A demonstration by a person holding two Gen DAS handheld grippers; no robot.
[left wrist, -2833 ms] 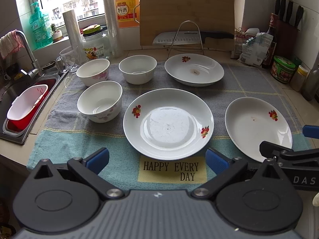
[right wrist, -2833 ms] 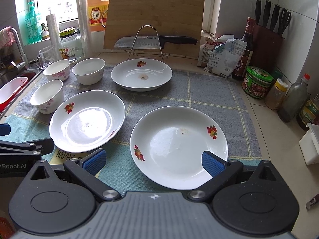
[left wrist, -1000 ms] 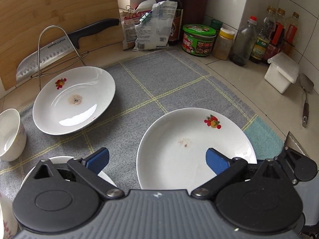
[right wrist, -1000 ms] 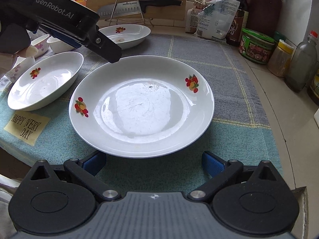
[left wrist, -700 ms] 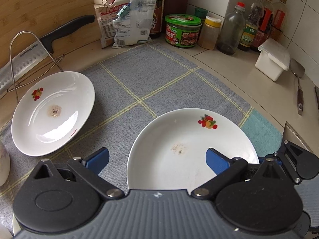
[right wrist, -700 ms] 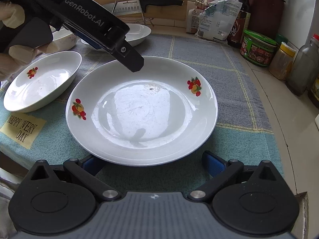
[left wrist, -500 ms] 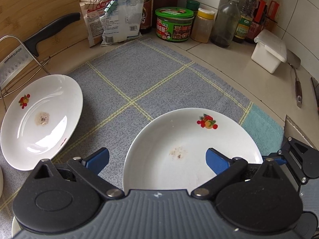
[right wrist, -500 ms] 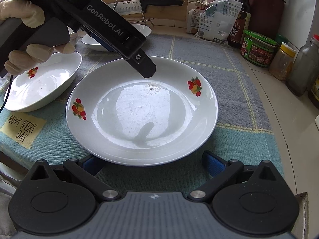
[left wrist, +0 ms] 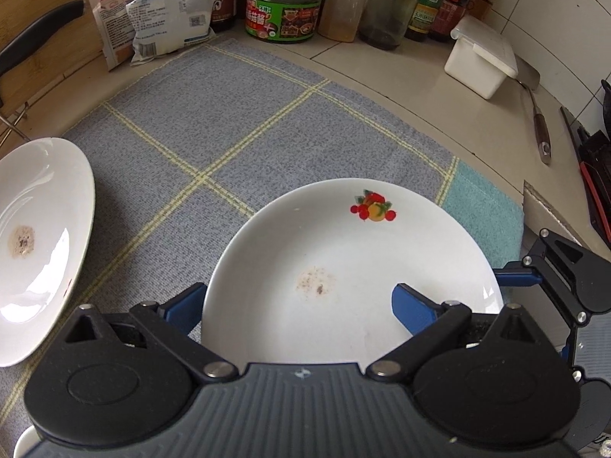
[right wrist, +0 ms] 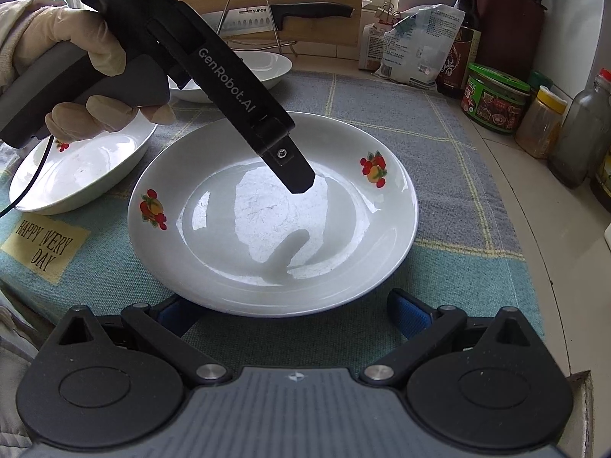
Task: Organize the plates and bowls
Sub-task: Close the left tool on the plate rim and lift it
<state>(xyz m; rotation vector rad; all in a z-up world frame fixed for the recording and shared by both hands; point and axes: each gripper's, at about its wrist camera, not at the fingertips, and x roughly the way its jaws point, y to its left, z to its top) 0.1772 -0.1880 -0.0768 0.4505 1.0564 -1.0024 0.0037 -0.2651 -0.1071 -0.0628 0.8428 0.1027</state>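
Fingers (left wrist: 183, 307) of the left gripper (left wrist: 298, 305): apart, just narrowing, straddling the near plate's (left wrist: 343, 252) rim, one inside, one outside, likely to pinch it for stacking. Right gripper (right wrist: 290, 311): fingers apart at the same plate's edge. Plate: flat on the cloth (left wrist: 236, 114); second plate (left wrist: 38, 236) well left.

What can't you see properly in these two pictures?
- Left wrist view: the near edge of the plate is hidden behind the left gripper.
- Left wrist view: the second plate is cut off by the left edge.
- Right wrist view: the far plate is mostly hidden by the left gripper's body.
- Right wrist view: print on the bag is too small to read.
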